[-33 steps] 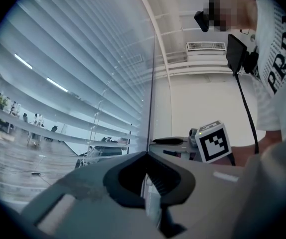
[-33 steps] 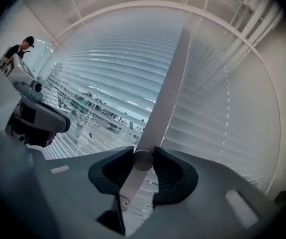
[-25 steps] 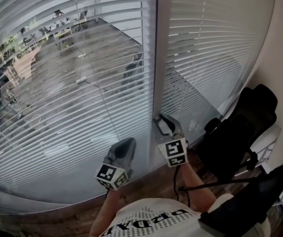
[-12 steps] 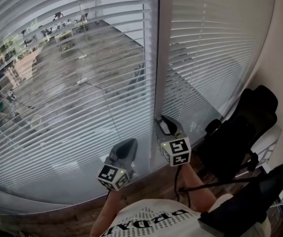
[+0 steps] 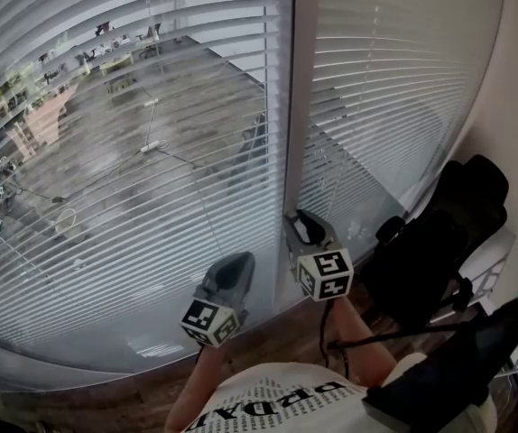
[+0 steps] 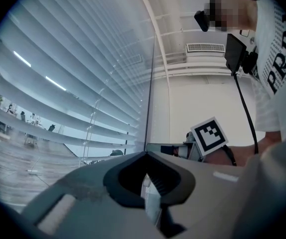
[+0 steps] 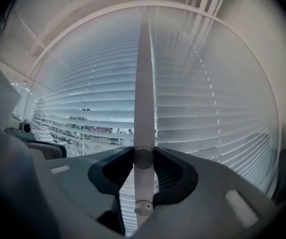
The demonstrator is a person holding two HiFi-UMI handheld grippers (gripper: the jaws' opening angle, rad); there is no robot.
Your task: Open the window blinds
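Window blinds [image 5: 133, 152]: two panels straight ahead of both claws, one on each side of a pale upright strip. The slats' long axis lies level, across the window. Left of the right claw the slats are tilted enough that the street outside shows between them; right of it they look nearer to flat.
Chair [image 5: 439, 242]: black, low and to the right of the right claw, apart from it.
Shirt [image 5: 277, 400]: white with dark print, behind both claws at the lower edge of the head view.
Wand [image 7: 144, 83]: white, round and slim. Its long axis is upright; it rises from the right claw in front of the blinds, and its capped lower end hangs just below the pads.
Right claw [image 7: 144, 158]: points level at the blinds, pads closed on the wand from both sides.
Left claw [image 5: 232, 269]: left of the right claw and lower, pointing at the left panel. Its tips meet; a pale shape behind them cannot be made out.
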